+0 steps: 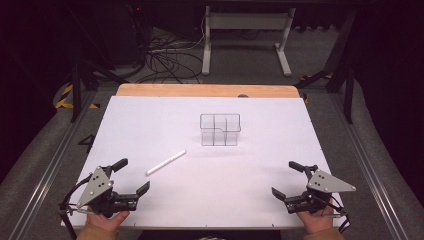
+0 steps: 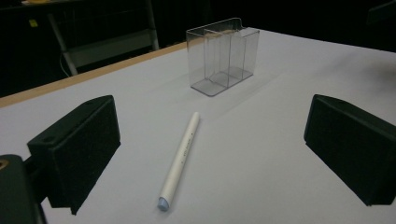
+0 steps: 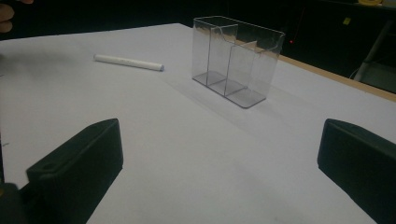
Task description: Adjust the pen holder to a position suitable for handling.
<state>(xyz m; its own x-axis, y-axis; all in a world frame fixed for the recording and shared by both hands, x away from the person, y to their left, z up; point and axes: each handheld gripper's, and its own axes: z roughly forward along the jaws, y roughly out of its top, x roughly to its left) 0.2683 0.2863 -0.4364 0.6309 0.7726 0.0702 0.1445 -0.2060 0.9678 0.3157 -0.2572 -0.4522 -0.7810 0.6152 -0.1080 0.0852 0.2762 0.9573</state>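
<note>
Lying flat on the desk (image 1: 150, 125): white pen (image 1: 165, 162), near clear organizer (image 1: 220, 129). Left gripper (image 1: 134, 176) and right gripper (image 1: 284, 179): jaws stood wide apart, empty.

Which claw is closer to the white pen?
The left gripper is closer. The pen lies just ahead of its open jaws, while the right gripper sits far across the table, beyond the clear holder.

overhead forward-down, two low table-level views, shared organizer (image 1: 220, 129)
</note>
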